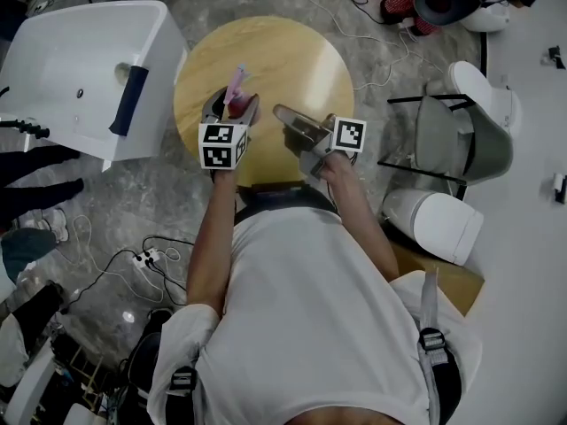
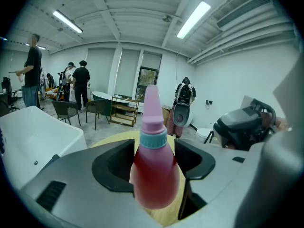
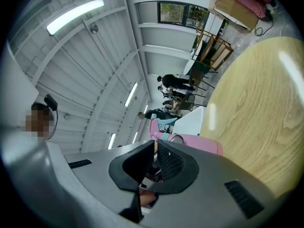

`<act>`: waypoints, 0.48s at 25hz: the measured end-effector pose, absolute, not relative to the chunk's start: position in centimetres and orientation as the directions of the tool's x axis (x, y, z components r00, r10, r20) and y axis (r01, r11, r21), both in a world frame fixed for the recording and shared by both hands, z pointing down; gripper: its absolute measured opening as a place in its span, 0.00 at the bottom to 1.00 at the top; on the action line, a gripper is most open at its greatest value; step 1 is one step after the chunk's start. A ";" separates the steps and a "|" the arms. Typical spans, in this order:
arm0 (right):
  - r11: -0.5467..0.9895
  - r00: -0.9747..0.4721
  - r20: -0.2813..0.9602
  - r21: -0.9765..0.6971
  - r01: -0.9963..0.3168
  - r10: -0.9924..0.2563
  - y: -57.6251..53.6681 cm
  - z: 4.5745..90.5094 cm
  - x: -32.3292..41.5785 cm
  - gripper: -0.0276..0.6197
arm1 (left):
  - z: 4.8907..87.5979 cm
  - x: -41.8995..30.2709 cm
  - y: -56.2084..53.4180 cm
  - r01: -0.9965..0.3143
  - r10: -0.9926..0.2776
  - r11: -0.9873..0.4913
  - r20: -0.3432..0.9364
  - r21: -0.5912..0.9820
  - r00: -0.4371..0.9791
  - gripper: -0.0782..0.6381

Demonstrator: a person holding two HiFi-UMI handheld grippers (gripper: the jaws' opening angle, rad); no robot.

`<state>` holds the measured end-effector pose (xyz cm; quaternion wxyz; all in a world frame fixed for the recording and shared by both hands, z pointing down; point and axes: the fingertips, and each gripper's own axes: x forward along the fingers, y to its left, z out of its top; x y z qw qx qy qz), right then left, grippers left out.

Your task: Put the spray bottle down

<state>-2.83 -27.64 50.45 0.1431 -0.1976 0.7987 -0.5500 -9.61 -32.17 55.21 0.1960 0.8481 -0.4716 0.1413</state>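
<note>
**Head view.** The person, in a white shirt, stands at a round wooden table and holds both grippers over its near edge. The left gripper carries a pink spray bottle between its jaws, nozzle end pointing away from the person. The bottle is over the near-left part of the tabletop. Whether its base touches the wood cannot be told. The right gripper is just beside it to the right, angled in toward the bottle but apart from it. A white tub stands left of the table. A grey chair stands to the right.

**Left gripper view.** The jaws are clamped on the spray bottle's red-pink body, one pad on each side. Its teal collar and pink cap rise above the pads. A strip of the table shows behind the left jaw, and more wood shows below the bottle. The right gripper's dark body is at the right. Several people stand in the room beyond, near dark chairs.

**Right gripper view.** The camera is rolled, so the table fills the right side. The right gripper's pads are brought together, with at most a thin slit at the tips, and nothing is held between them. The spray bottle shows just past the jaws, clear of them.
</note>
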 end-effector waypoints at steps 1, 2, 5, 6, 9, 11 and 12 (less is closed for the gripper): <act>0.308 -0.881 -0.009 -0.939 -0.156 -0.473 -28.1 50.7 -2.6 0.08 | 55.4 -9.4 -32.9 -0.857 -0.745 -0.475 0.427 0.197 0.512 0.48; 0.300 -0.881 -0.007 -0.942 -0.154 -0.473 -28.7 51.0 -2.5 0.08 | 55.6 -9.2 -33.6 -0.859 -0.746 -0.473 0.429 0.195 0.509 0.48; 0.283 -0.882 -0.004 -0.948 -0.147 -0.471 -30.1 51.6 -2.1 0.08 | 56.1 -8.6 -35.4 -0.862 -0.747 -0.470 0.434 0.190 0.503 0.48; 0.280 -0.883 -0.004 -0.949 -0.145 -0.470 -30.5 51.8 -1.9 0.08 | 56.3 -8.4 -35.9 -0.863 -0.747 -0.468 0.437 0.189 0.501 0.48; 0.270 -0.883 -0.002 -0.952 -0.142 -0.470 -31.7 52.3 -1.4 0.08 | 57.1 -7.7 -37.4 -0.866 -0.746 -0.464 0.444 0.189 0.496 0.48; 0.264 -0.882 -0.004 -0.955 -0.137 -0.470 -32.5 52.6 -1.2 0.08 | 57.7 -7.5 -38.3 -0.868 -0.744 -0.459 0.450 0.191 0.493 0.48; 0.260 -0.882 -0.004 -0.956 -0.135 -0.471 -32.8 52.8 -1.0 0.08 | 58.0 -7.4 -38.7 -0.869 -0.745 -0.457 0.452 0.192 0.491 0.48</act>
